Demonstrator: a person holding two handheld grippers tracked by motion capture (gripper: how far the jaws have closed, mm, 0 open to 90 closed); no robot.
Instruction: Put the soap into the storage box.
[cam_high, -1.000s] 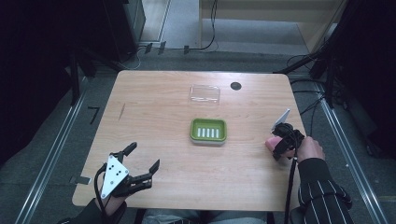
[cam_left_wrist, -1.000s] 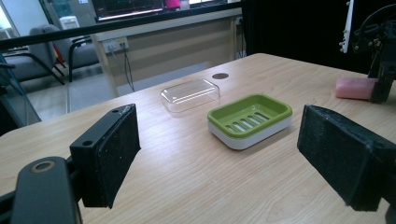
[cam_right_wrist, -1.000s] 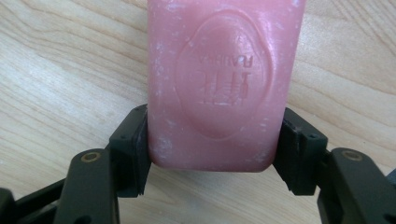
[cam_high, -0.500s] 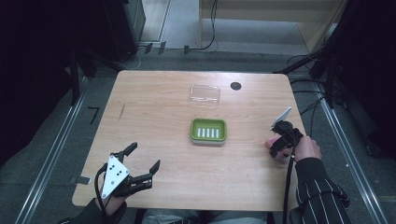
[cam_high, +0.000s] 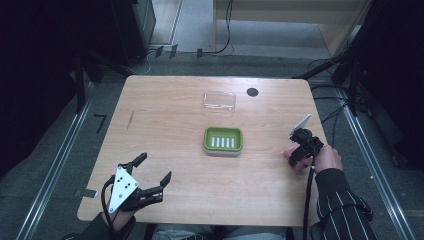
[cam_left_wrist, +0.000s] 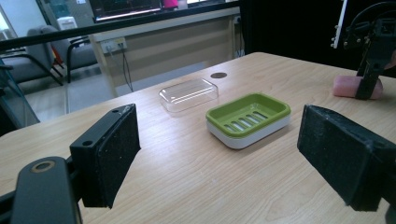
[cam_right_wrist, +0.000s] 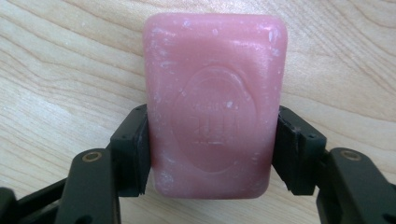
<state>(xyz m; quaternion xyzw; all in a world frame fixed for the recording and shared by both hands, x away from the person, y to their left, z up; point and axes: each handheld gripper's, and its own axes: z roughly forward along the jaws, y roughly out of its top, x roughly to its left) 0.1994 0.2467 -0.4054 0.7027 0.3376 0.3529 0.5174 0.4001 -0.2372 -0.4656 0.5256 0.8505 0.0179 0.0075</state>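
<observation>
Pink soap bar (cam_high: 291, 155) is barely discernible from the high view: I see only a sliver of it at the table's (cam_high: 170, 115) right edge, mostly covered by my right gripper (cam_high: 297, 156) and hand. My left gripper (cam_high: 153, 175) rests near the front left corner, jaws spread with nothing between them. A green slatted soap dish (cam_high: 223, 140) sits mid-table; a clear plastic lid (cam_high: 219, 100) lies apart behind it.

From the left gripper view, the left gripper (cam_left_wrist: 219, 154) shows rough black pads standing wide. The dish (cam_left_wrist: 249, 119) reveals a white base under its green tray, and the lid (cam_left_wrist: 189, 94) is domed and transparent. The soap (cam_left_wrist: 346, 87) lies flat on the wood, partly masked by the right gripper (cam_left_wrist: 369, 81).

From the right gripper view, the right gripper (cam_right_wrist: 212, 154) has just been closing; both pads press the soap's (cam_right_wrist: 212, 102) long sides. The bar is rounded, waxy, flecked white, with an embossed oval I cannot read.
</observation>
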